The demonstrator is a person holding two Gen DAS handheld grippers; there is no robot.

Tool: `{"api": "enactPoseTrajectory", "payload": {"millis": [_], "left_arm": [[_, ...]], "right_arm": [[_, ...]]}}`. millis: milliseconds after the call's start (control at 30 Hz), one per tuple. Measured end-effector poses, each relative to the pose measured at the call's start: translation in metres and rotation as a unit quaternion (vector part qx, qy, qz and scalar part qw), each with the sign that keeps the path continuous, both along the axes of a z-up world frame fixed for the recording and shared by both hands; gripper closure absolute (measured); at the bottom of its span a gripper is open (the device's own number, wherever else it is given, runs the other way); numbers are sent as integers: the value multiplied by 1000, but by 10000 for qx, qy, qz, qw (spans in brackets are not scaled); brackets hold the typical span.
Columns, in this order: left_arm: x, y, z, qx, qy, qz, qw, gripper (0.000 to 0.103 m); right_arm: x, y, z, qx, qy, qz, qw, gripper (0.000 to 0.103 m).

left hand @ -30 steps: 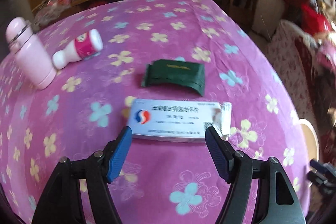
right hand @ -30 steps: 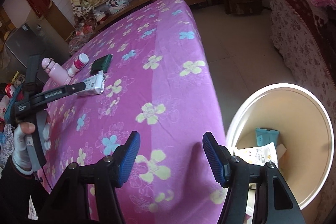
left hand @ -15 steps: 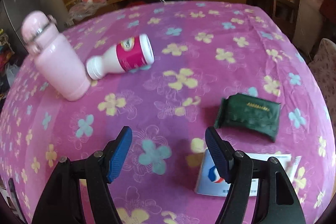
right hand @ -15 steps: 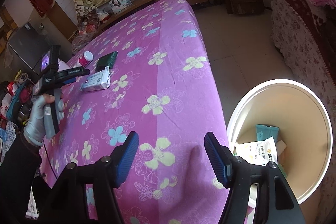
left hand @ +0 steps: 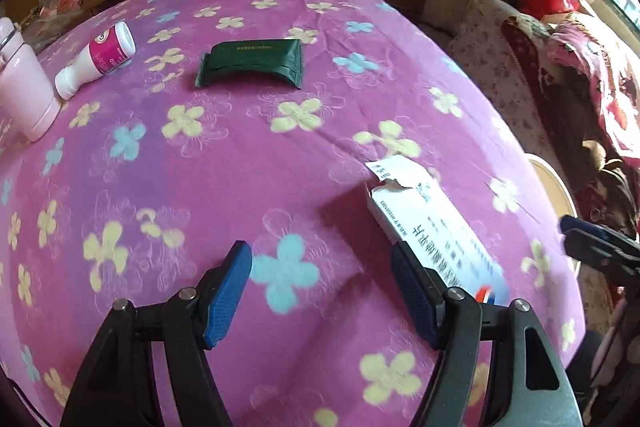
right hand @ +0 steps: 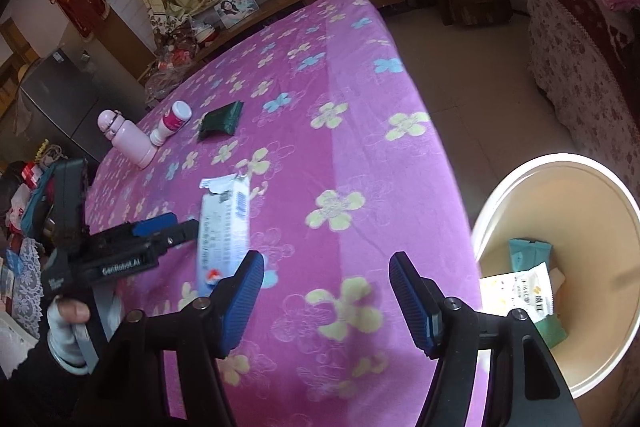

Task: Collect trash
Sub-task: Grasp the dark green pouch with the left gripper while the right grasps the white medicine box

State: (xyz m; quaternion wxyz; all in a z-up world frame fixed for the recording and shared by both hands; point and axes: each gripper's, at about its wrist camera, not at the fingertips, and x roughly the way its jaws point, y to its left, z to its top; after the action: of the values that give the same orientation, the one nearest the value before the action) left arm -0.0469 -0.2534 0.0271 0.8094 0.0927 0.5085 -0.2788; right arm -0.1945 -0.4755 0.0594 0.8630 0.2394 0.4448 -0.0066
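Left gripper (left hand: 322, 293) spread wide, nothing between blue pads, tips over purple flowered cloth (left hand: 240, 155). Far left: pink flask (left hand: 24, 95) upright; white-and-magenta bottle (left hand: 96, 59) on its side, neck touching flask. Centre, further back: dark green packet (left hand: 250, 63) lying flat. White medicine box (left hand: 432, 231), torn flap open, just outside left gripper's right finger. Right gripper (right hand: 326, 295) released, empty, above cloth edge. Round bin (right hand: 600, 211) on floor at right, wrappers inside.

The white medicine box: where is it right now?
The white medicine box lies flat on the purple floral cloth, just right of the left gripper, with the green packet farther back.
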Motion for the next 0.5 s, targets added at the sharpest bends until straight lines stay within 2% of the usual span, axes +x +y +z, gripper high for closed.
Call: {"api": "enactPoseTrajectory", "payload": {"millis": [133,233,433,500], "left_arm": [[6,19,14,41,-284,293,9992,30],[26,41,23,-118,-261,648,9975,30],[71,50,32,-397,-353,1085,9927,30],[83,45,32,-458,-331,1114,9922,27]], "right_arm": [[14,33,-1,-74,9,331,9994,34],[32,61,-2,-135,-13,648,9978,32],[77,98,-19,-641,261,1021,9924,29],[82,102,-20,-942,156,1038,9900,30]]}}
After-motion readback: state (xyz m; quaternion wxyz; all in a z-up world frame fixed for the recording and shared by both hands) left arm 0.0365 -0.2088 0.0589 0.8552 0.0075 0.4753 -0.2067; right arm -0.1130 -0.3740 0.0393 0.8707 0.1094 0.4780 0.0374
